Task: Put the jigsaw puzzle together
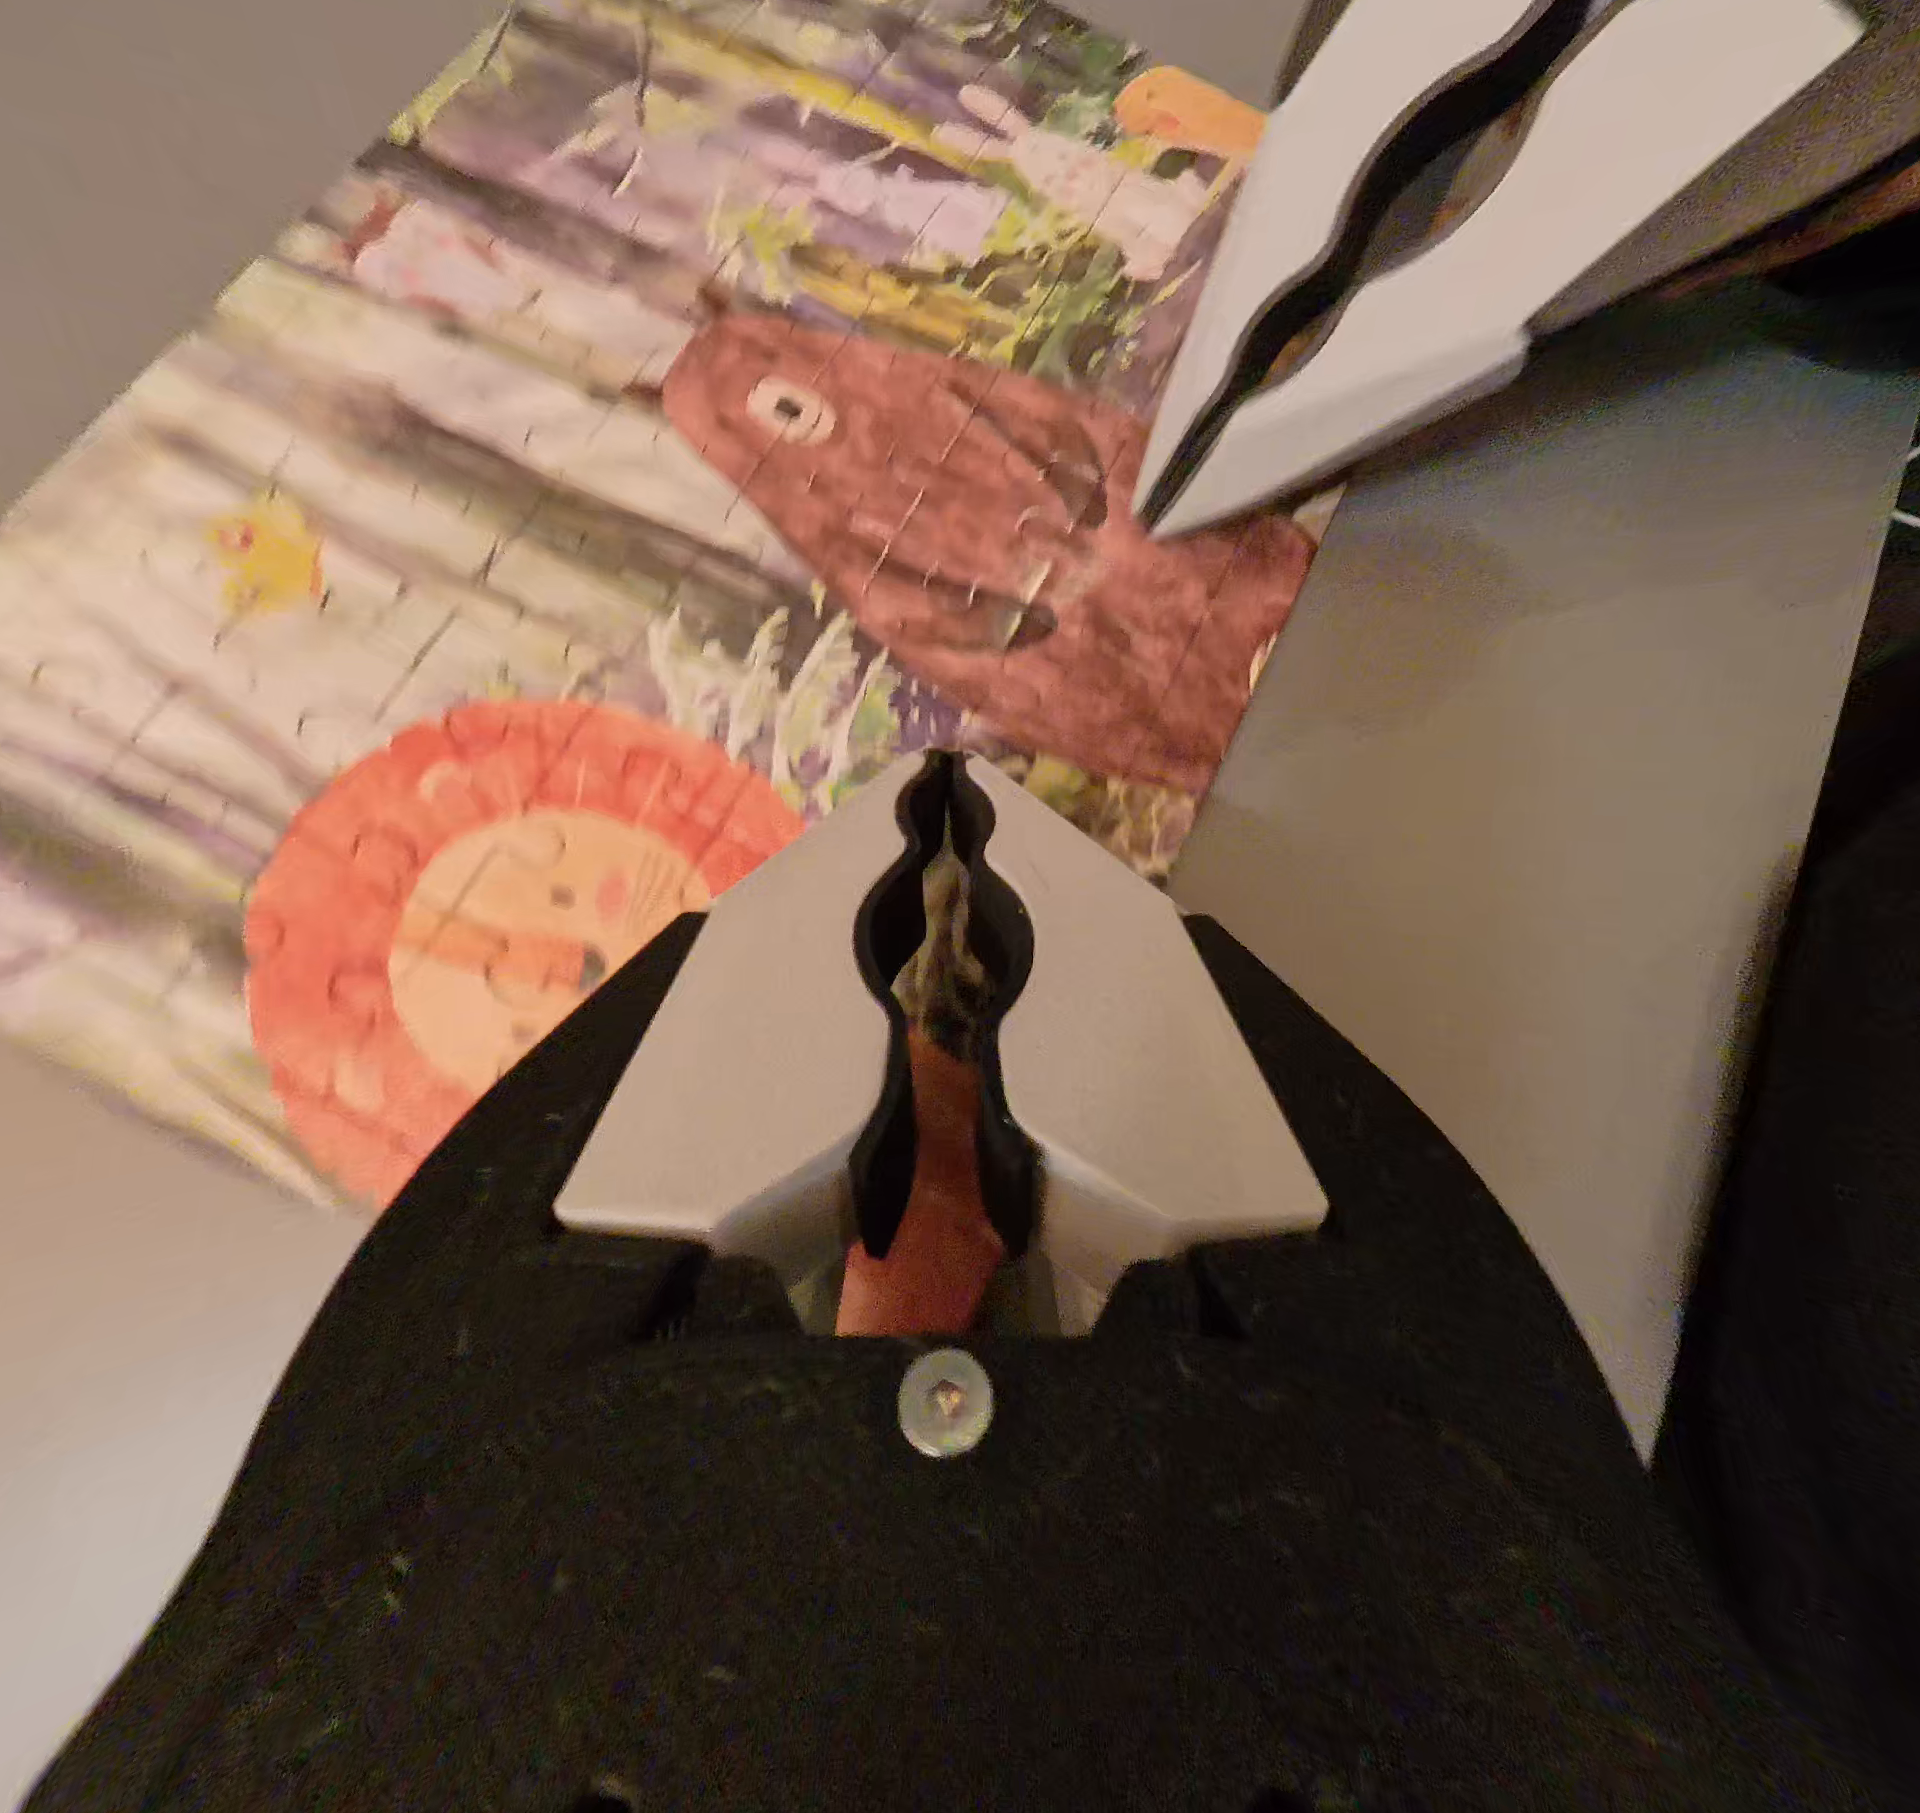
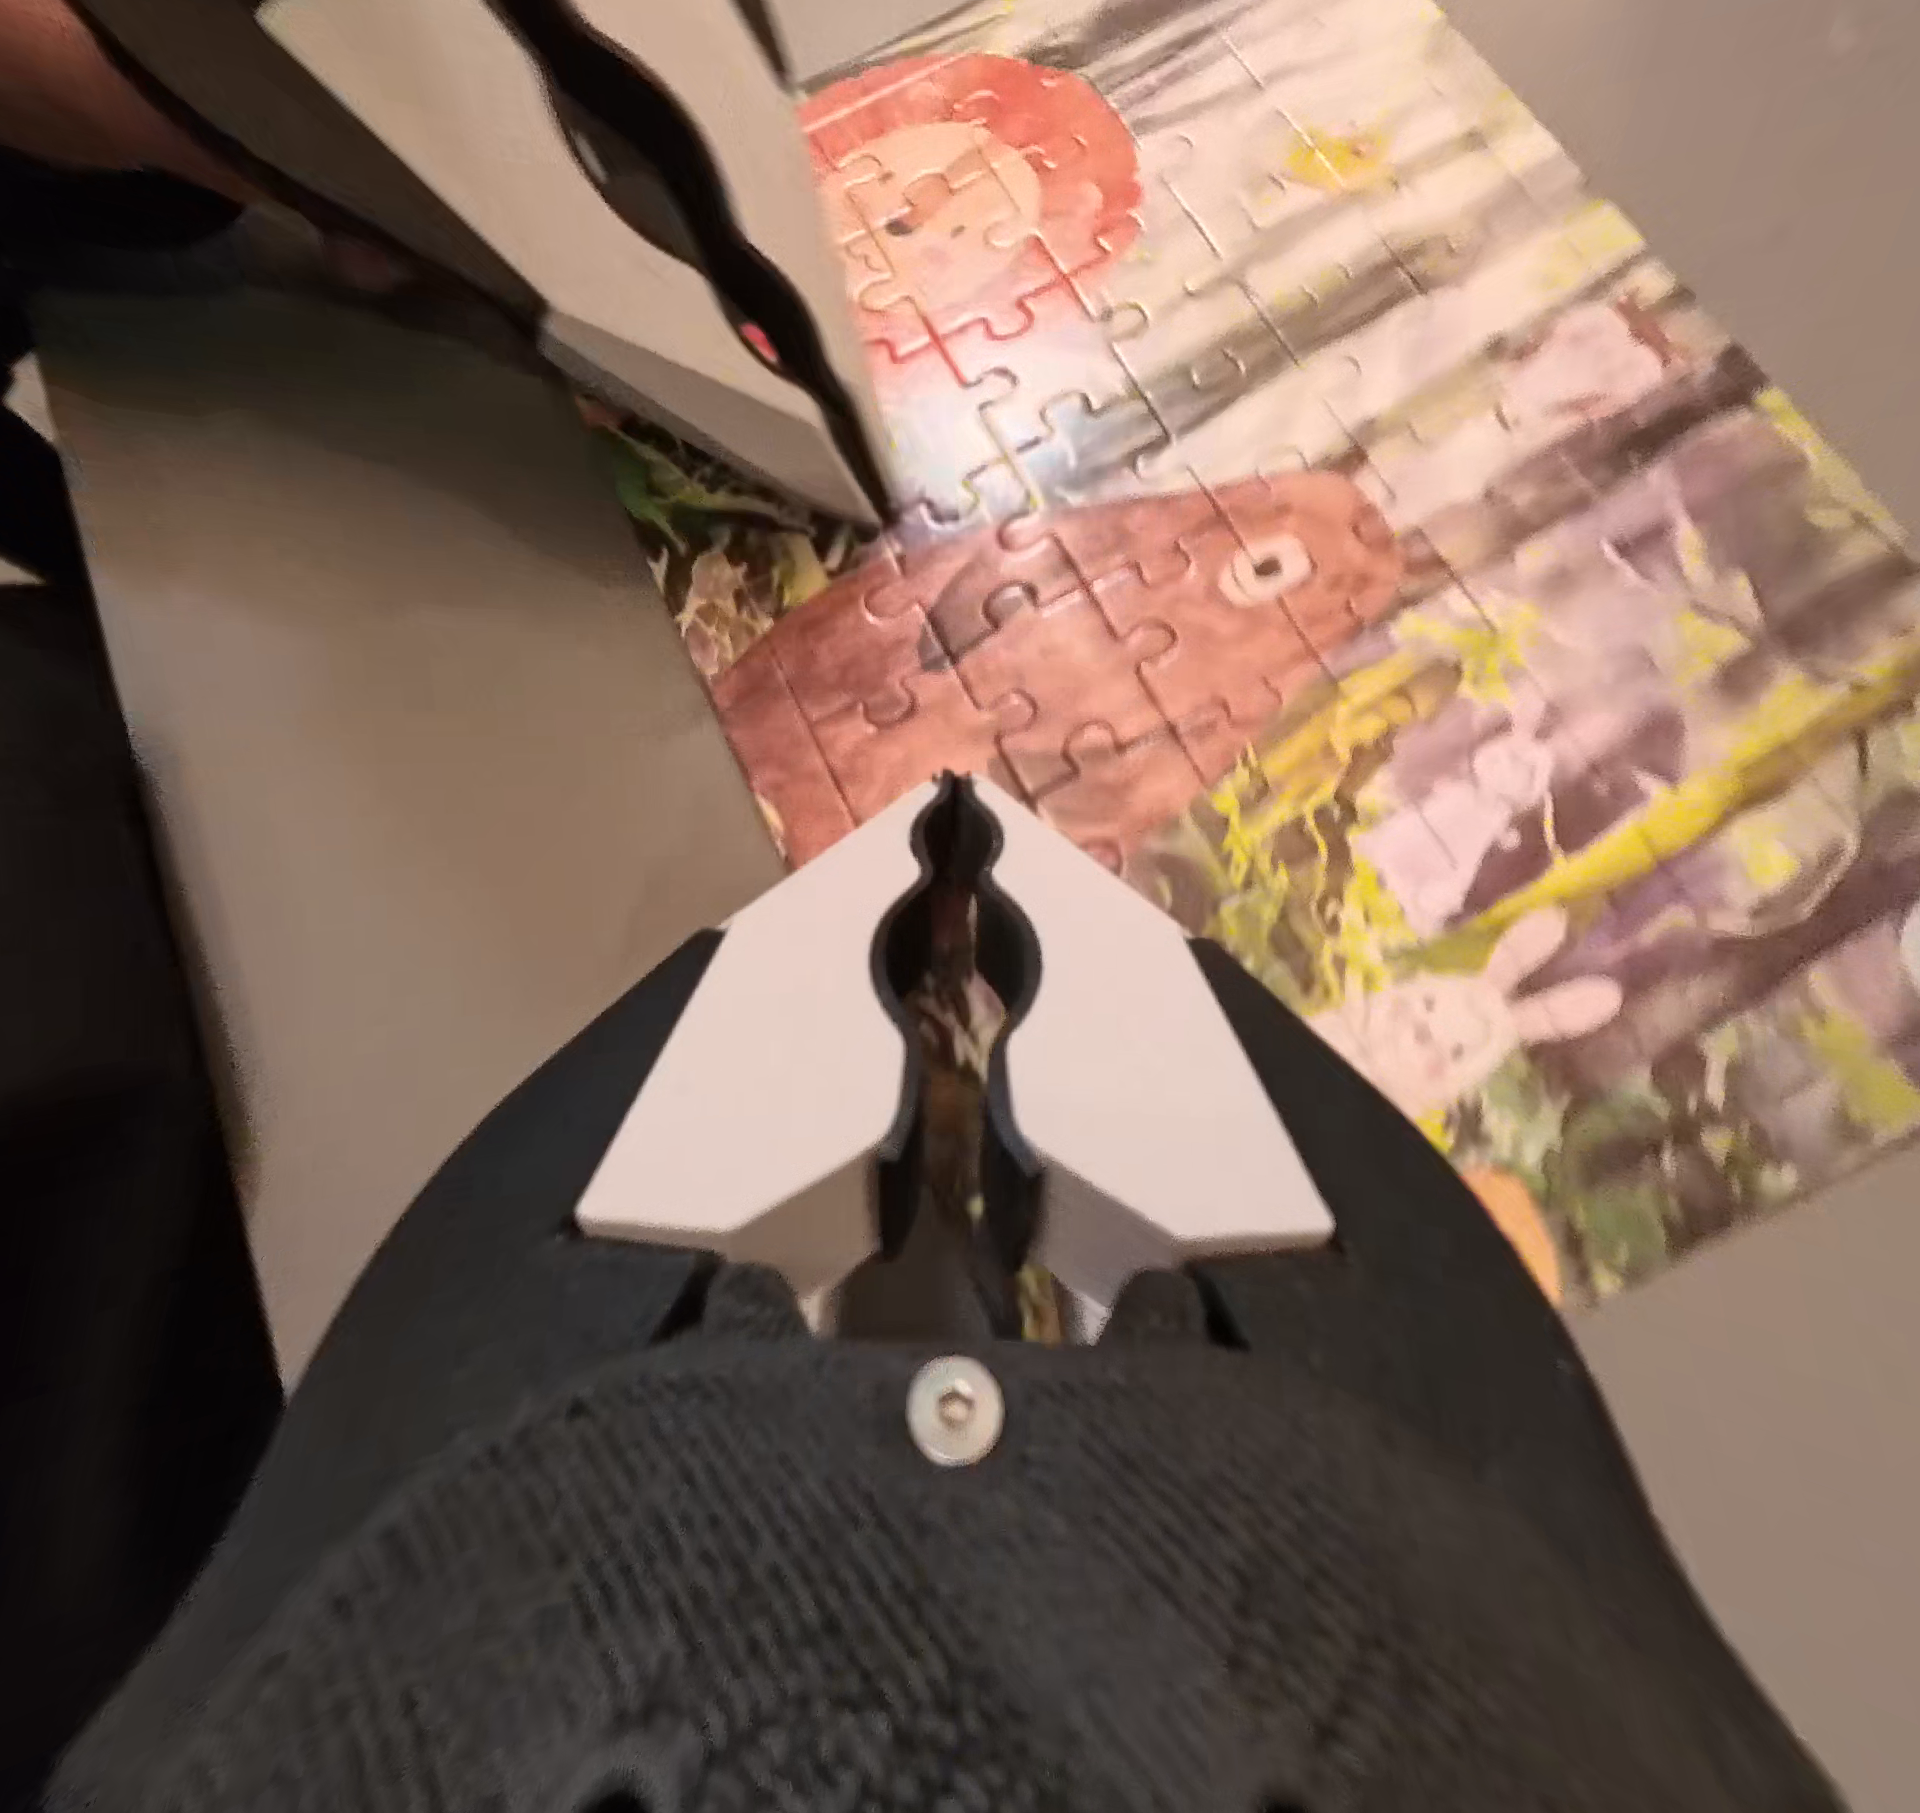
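One jigsaw puzzle lies flat on the grey worktop, near its edge. It looks fully assembled: no gaps or loose pcs visible, tho both views are blurry. Picture shows an orange lion, a brown fish-like animal w/ one eye, and foliage.

Two grippers, both over the puzzle's near side. Left gripper has its fingers pressed together, nothing pinched, tips low over the foliage beside the lion. Right gripper has its fingers likewise pressed together and empty, tip at the brown animal; left view suggests it touches the surface, can't be sure.

Prob. closed tips serve as pushers, seating pcs flat or squaring the edge. Task appears near done, maybe only final pressing left.
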